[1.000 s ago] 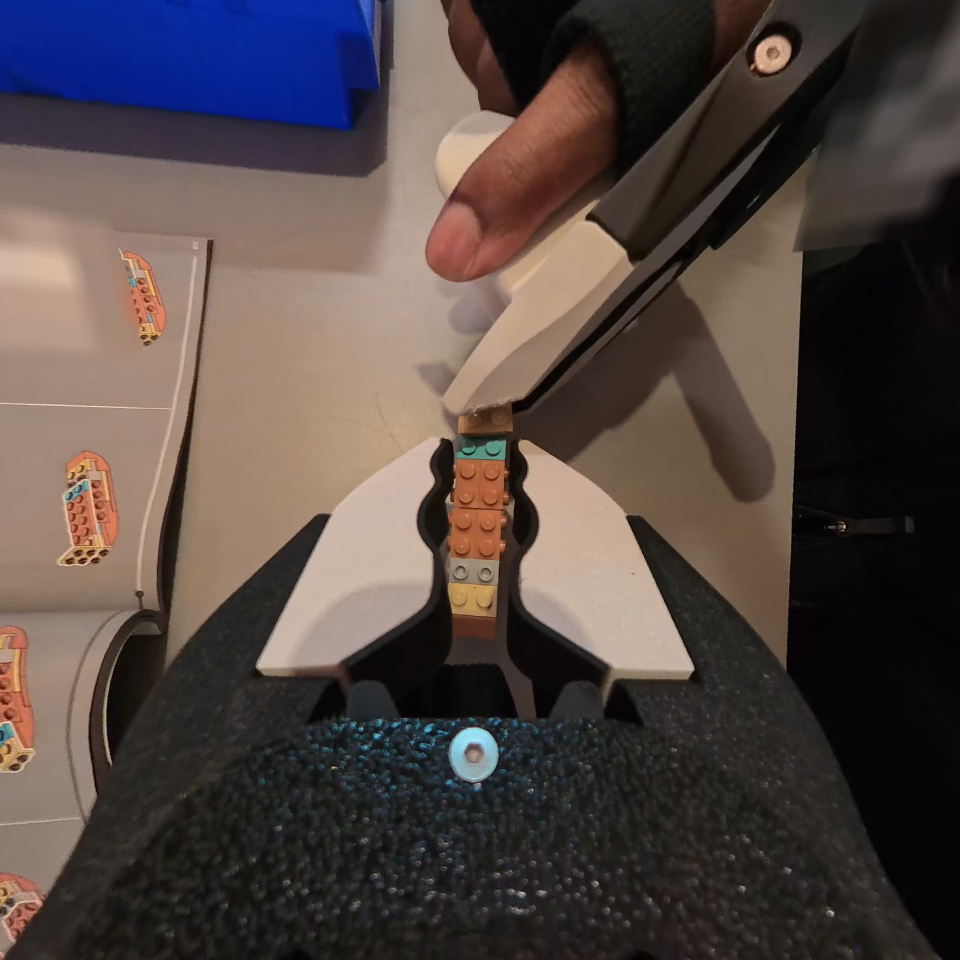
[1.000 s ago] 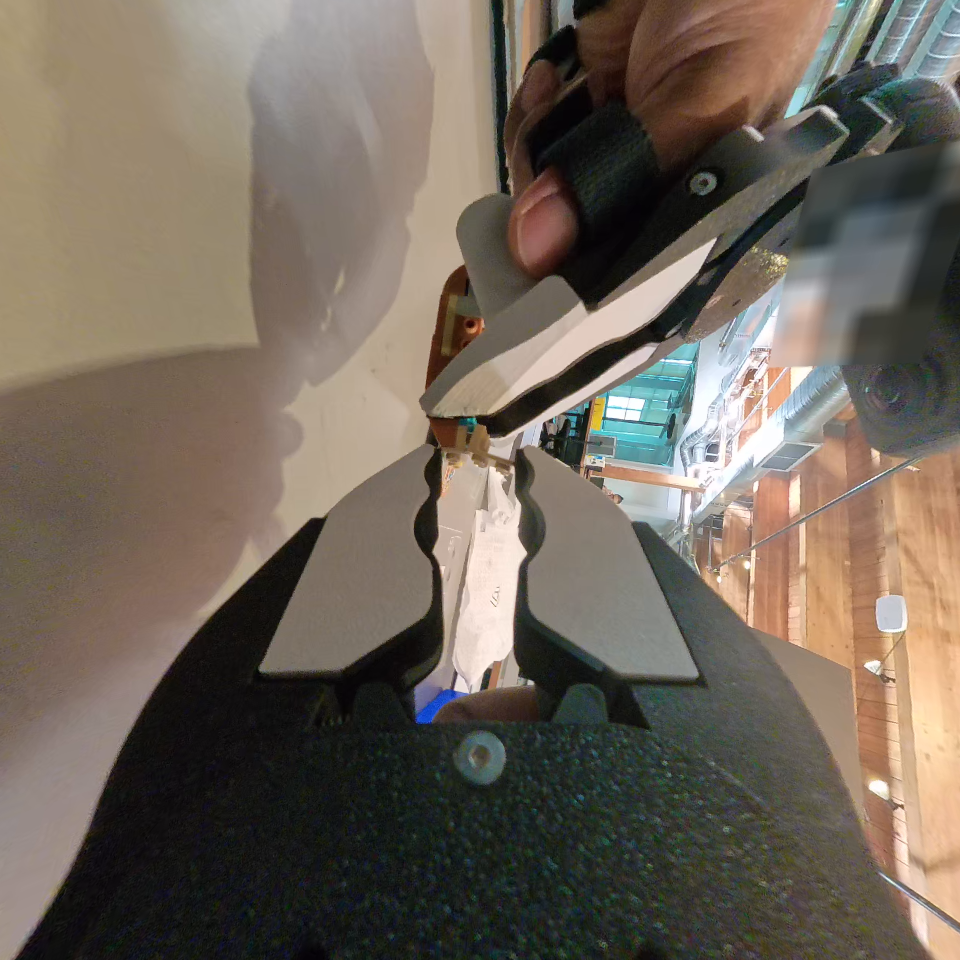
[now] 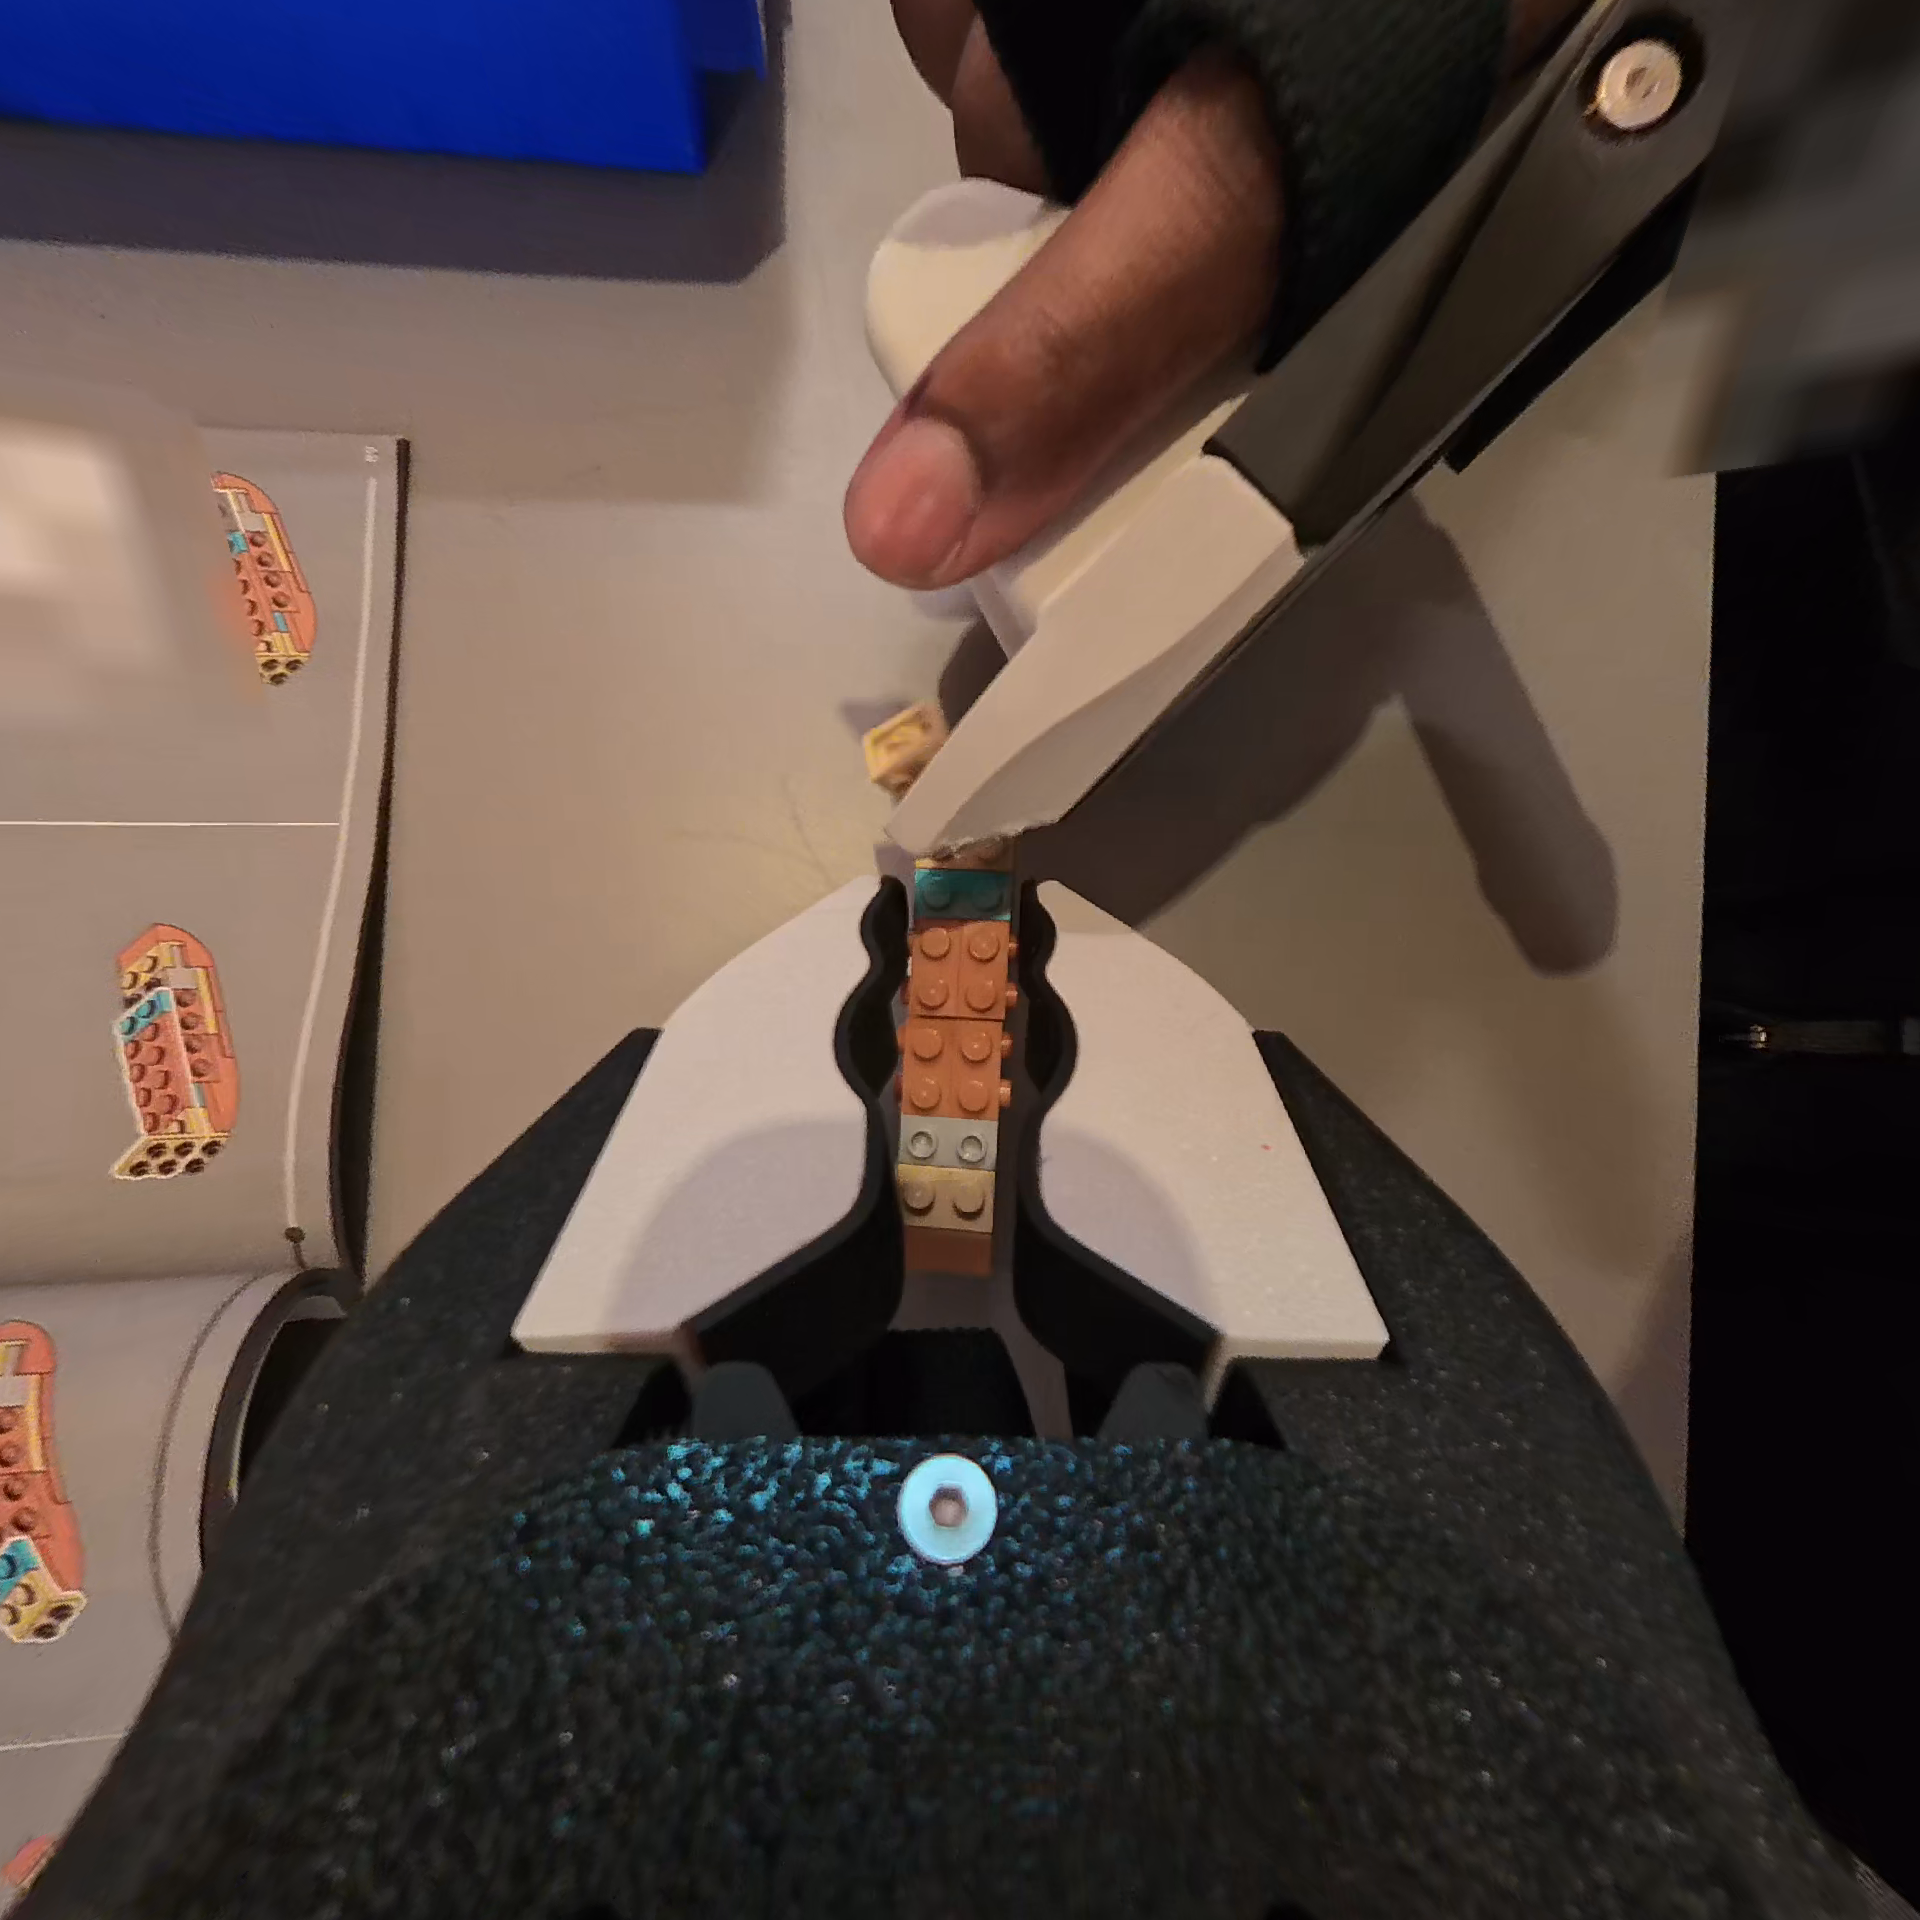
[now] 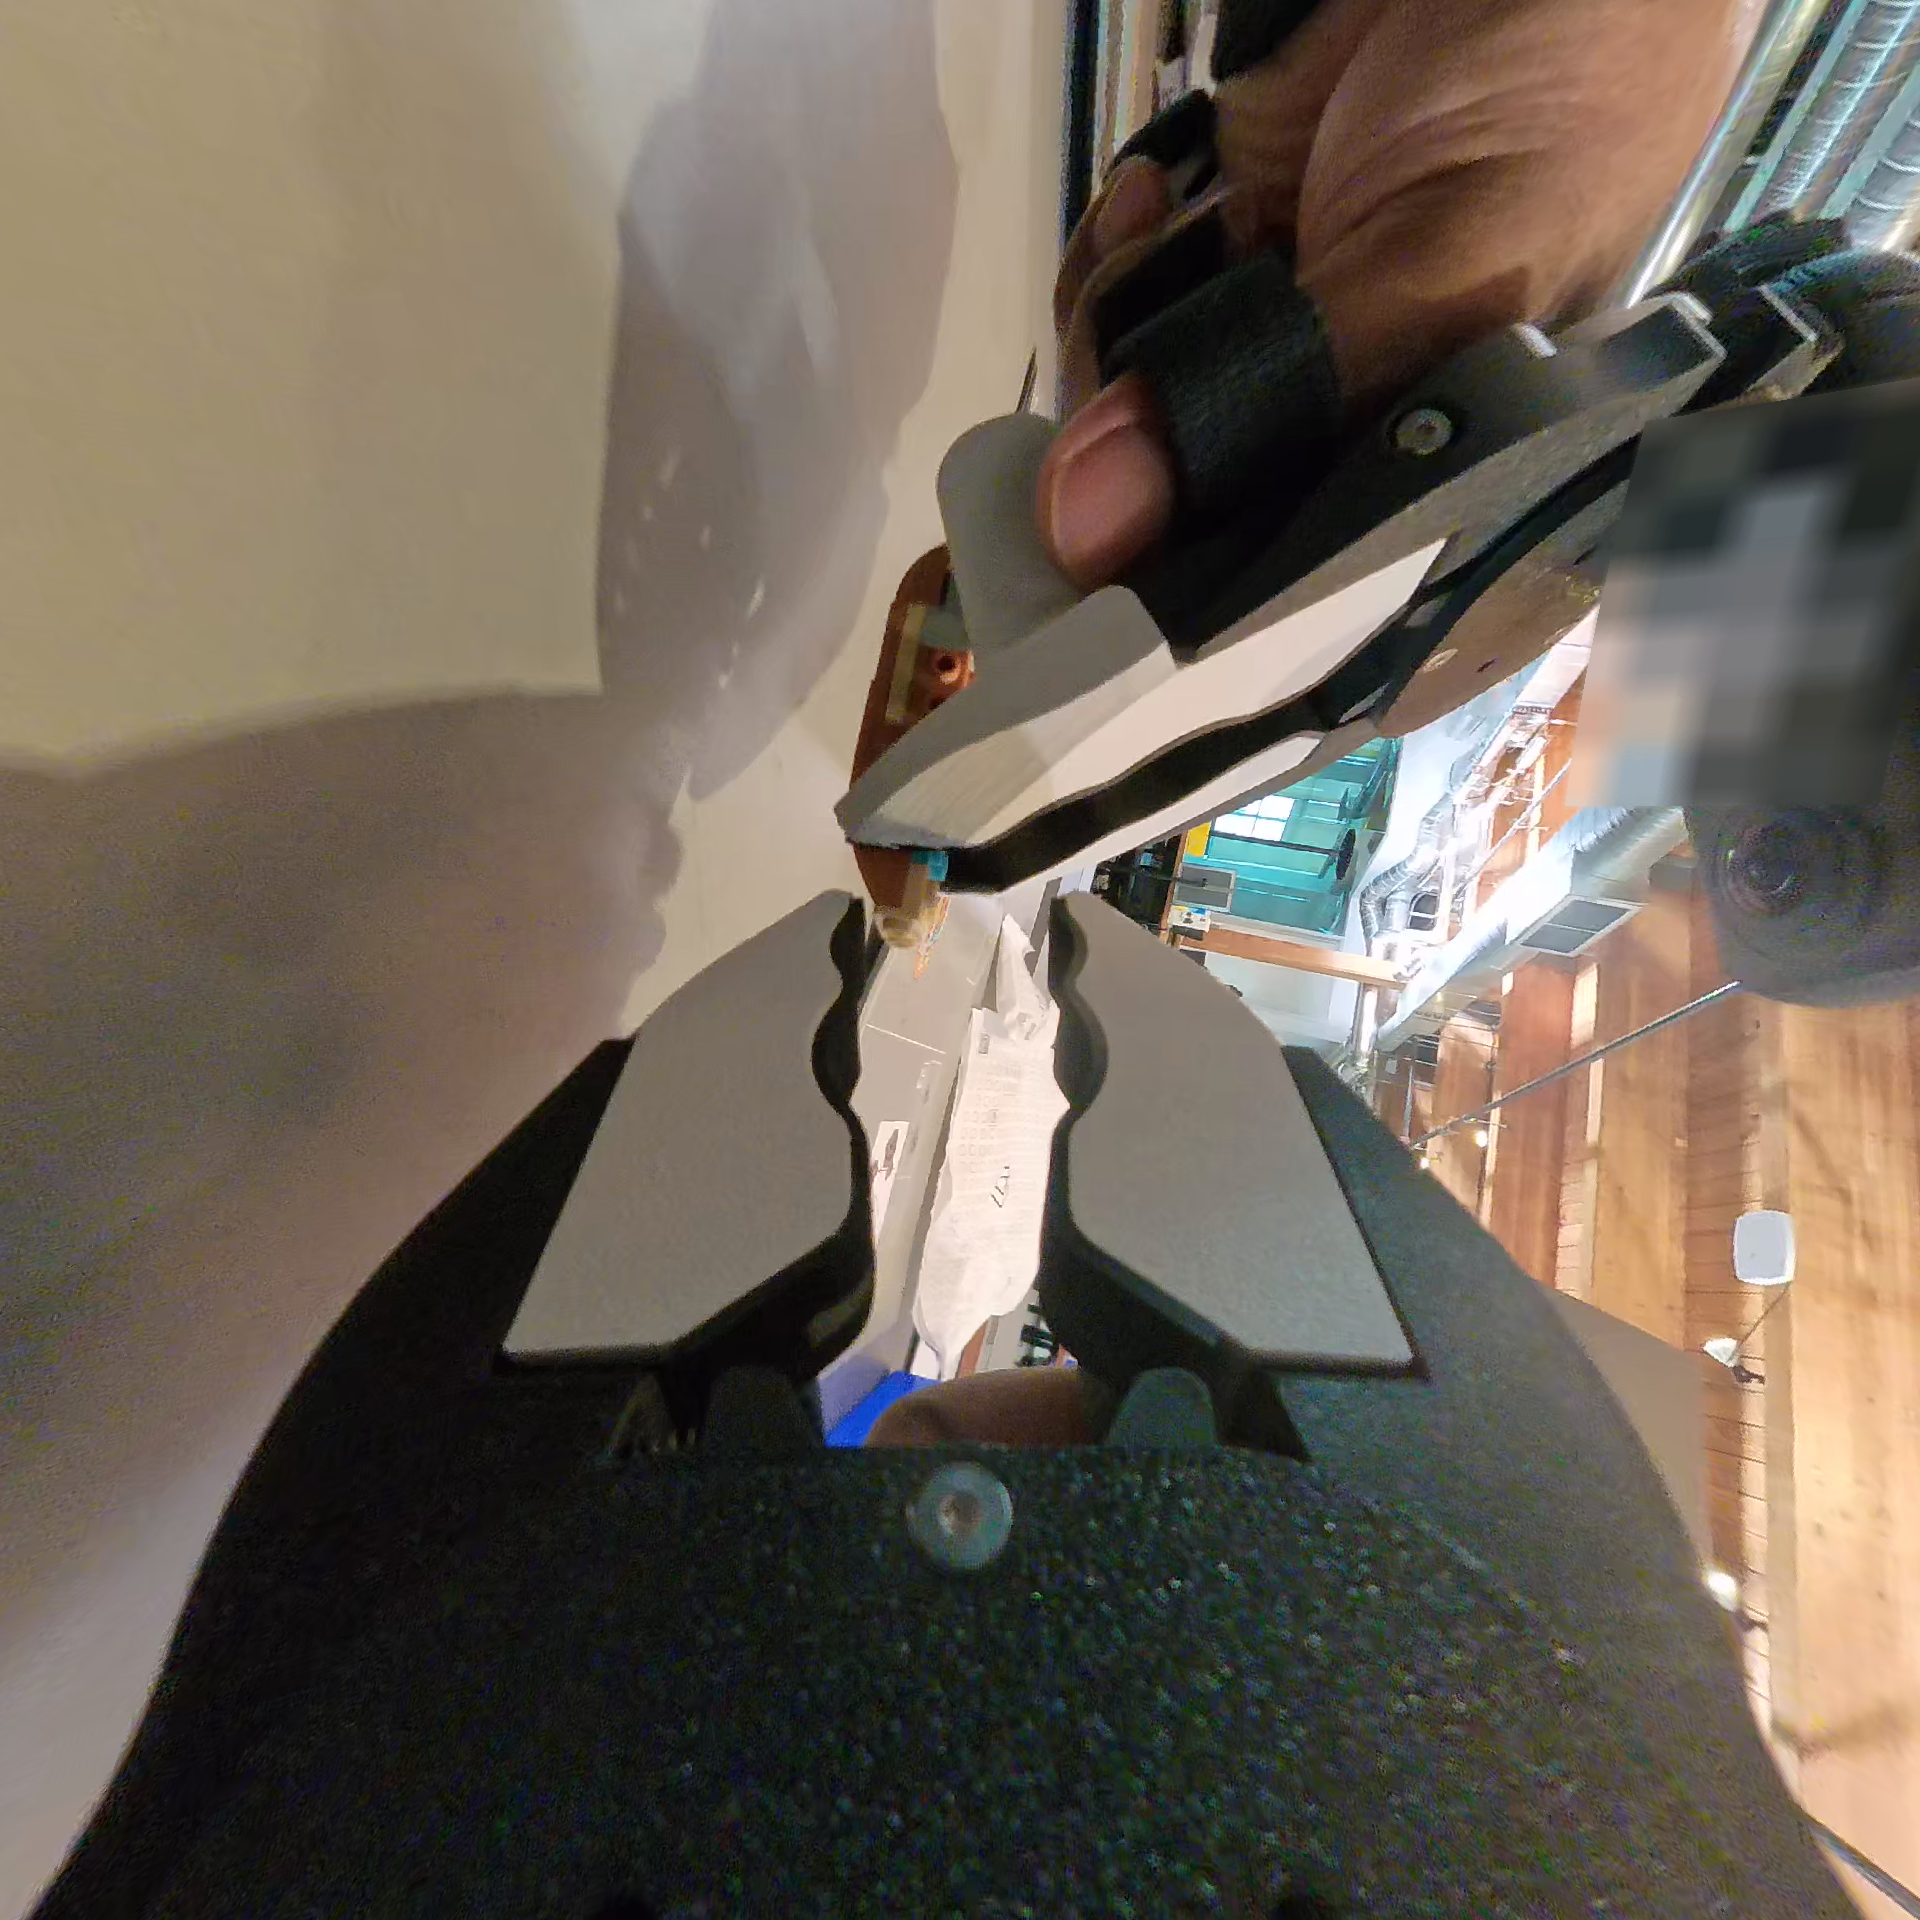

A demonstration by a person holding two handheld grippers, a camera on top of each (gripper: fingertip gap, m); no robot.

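Orange, teal, grey and tan studded bricks form one narrow brick assembly (image 3: 954, 1049), clamped between both pads of the left hand-held gripper (image 3: 958, 904) above the pale counter (image 3: 623, 727). The right hand-held gripper (image 4: 956, 925) stands open with nothing between its pads, its tips at the assembly's far end. A small tan brick (image 3: 902, 750) lies on the counter just beyond that end. An instruction booklet (image 3: 187, 831) lies left of the assembly.

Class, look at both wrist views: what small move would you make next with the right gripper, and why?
Probably lower the right gripper to the small tan brick on the table. Its jaws stand open and bare just past the tip of the brick model, which the left gripper clamps, and the loose brick lies just beyond.
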